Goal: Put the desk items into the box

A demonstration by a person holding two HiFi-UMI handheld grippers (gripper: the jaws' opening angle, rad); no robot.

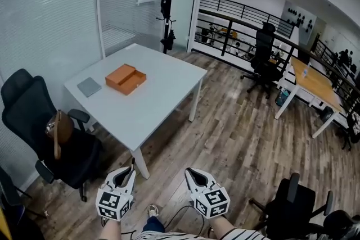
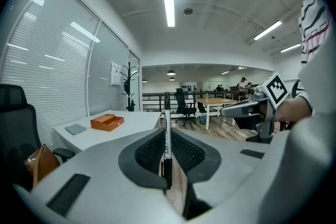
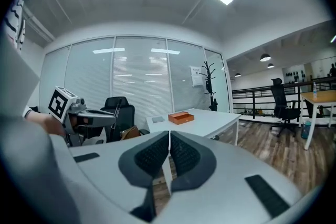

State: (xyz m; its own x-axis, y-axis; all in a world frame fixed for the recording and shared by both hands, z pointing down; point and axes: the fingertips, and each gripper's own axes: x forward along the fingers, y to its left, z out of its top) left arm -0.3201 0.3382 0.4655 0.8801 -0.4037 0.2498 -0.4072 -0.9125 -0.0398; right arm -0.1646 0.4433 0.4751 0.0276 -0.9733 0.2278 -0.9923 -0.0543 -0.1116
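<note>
The marker pen (image 2: pixel 167 107) could slip and drop on the floor, because the left gripper (image 2: pixel 167 139) squeezes only its lower part (it stands straight up). It is thin and white with dark ends. The right gripper (image 3: pixel 169 147) is pressed together, holding nothing. The open orange box (image 1: pixel 125 78) sits far off on the white table (image 1: pixel 163 93).

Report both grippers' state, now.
Left gripper: shut on a marker pen, held upright.
Right gripper: shut, nothing between its jaws.
</note>
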